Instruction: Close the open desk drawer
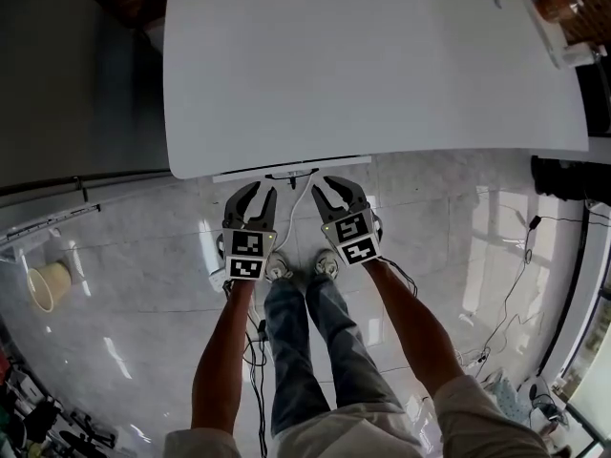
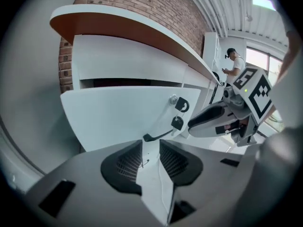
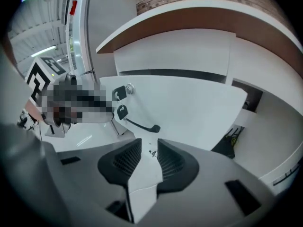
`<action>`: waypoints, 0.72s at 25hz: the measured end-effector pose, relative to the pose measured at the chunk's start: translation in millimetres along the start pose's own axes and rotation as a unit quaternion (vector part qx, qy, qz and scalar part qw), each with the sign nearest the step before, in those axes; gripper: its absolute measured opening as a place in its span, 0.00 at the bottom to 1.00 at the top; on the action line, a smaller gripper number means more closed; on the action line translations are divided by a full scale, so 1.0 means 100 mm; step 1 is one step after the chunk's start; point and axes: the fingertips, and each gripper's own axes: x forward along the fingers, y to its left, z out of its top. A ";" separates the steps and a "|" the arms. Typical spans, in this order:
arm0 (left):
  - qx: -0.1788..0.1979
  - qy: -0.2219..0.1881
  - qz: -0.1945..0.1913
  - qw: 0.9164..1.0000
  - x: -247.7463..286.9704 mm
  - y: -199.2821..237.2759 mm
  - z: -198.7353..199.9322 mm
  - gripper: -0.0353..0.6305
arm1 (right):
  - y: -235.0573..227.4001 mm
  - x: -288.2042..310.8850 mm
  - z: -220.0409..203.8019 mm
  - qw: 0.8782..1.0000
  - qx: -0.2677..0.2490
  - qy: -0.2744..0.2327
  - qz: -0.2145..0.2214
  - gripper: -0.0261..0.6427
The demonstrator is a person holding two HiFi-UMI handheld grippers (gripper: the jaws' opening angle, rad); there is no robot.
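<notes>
The white desk [image 1: 372, 65] fills the top of the head view, and its drawer [image 1: 286, 172] sticks out a little from the front edge. In the left gripper view the white drawer front [image 2: 118, 117] carries a lock with hanging keys [image 2: 180, 105] and a black handle [image 2: 158, 136]. My left gripper [image 1: 260, 191] and right gripper [image 1: 327, 184] hover side by side just short of the drawer, pointing at it. Both stand open with nothing between the pads. The right gripper view shows the same drawer front [image 3: 189, 112], keys [image 3: 120, 93] and handle [image 3: 142, 126].
My legs and shoes [image 1: 301, 267] stand on the glossy tiled floor below the grippers. A pale cup-shaped bin [image 1: 48, 284] sits at the left, and cables [image 1: 506, 303] trail across the floor at the right. A person [image 2: 235, 65] stands far back in the left gripper view.
</notes>
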 end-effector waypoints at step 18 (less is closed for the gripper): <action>0.050 0.030 -0.011 0.998 0.21 0.03 -0.07 0.20 | -0.09 0.16 0.11 0.999 -0.051 0.014 -0.008 0.18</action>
